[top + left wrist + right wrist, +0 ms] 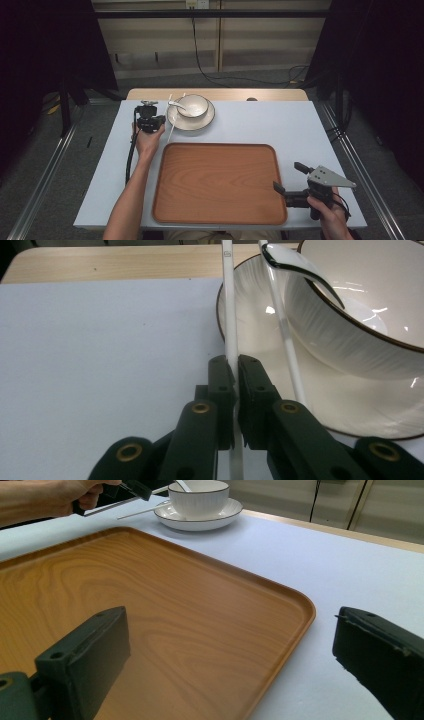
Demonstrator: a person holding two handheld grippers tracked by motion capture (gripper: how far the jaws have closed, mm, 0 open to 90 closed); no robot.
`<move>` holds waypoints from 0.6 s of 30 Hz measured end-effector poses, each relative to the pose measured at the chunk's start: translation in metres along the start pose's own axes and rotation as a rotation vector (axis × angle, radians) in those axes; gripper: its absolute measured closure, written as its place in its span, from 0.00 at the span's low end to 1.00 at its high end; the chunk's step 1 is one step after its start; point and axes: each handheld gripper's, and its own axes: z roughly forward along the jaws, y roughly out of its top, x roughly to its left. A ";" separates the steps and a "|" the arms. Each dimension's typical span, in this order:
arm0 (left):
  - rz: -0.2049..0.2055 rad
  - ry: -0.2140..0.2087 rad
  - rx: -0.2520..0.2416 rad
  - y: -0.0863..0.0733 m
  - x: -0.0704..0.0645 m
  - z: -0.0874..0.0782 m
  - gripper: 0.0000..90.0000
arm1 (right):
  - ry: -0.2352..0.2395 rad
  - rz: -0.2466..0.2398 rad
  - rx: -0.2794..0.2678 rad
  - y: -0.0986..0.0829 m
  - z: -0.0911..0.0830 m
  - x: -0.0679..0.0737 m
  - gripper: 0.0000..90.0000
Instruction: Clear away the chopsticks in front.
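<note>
Left gripper view: the bowl (360, 325) is running off the top and right edges; the plate (260, 305) beneath is being cut at the right. The chopstick (229, 310) is vanishing between the left tool's (235, 371) jaws.
Right gripper view: the tray (165, 610) is leaving the frame at left and bottom; the spoon (184, 485) is being cropped at the top.

The left forearm (131, 197) rises from the bottom edge toward the upper left of centre in the high view, its hand (148, 141) wrapped round the left tongs (149, 114), whose jaws stand pressed nearly together. At lower right, the right hand (332, 216) grips the right tongs (290, 176), jaws spread wide and pointing left and up the frame.
</note>
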 end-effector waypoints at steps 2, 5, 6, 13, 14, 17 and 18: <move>0.002 0.002 0.010 -0.004 0.002 -0.004 0.95 | 0.000 0.000 0.000 0.000 0.000 0.000 0.02; -0.004 0.027 0.008 -0.010 0.004 -0.010 0.95 | -0.002 0.003 0.002 0.000 0.000 0.000 0.02; -0.004 0.027 0.008 -0.010 0.004 -0.010 0.95 | -0.002 0.003 0.002 0.000 0.000 0.000 0.02; -0.033 0.020 0.034 -0.018 0.000 -0.016 0.95 | 0.009 -0.004 0.000 0.001 0.001 0.000 0.02; -0.044 0.027 0.028 -0.021 0.000 -0.017 0.95 | 0.008 -0.005 0.001 0.001 0.001 0.000 0.02; -0.110 0.038 0.017 -0.029 0.001 -0.020 0.95 | 0.007 -0.007 0.001 0.000 0.000 0.000 0.02; -0.139 0.012 0.003 -0.031 0.003 -0.021 0.95 | 0.009 -0.007 0.002 0.000 0.000 0.001 0.02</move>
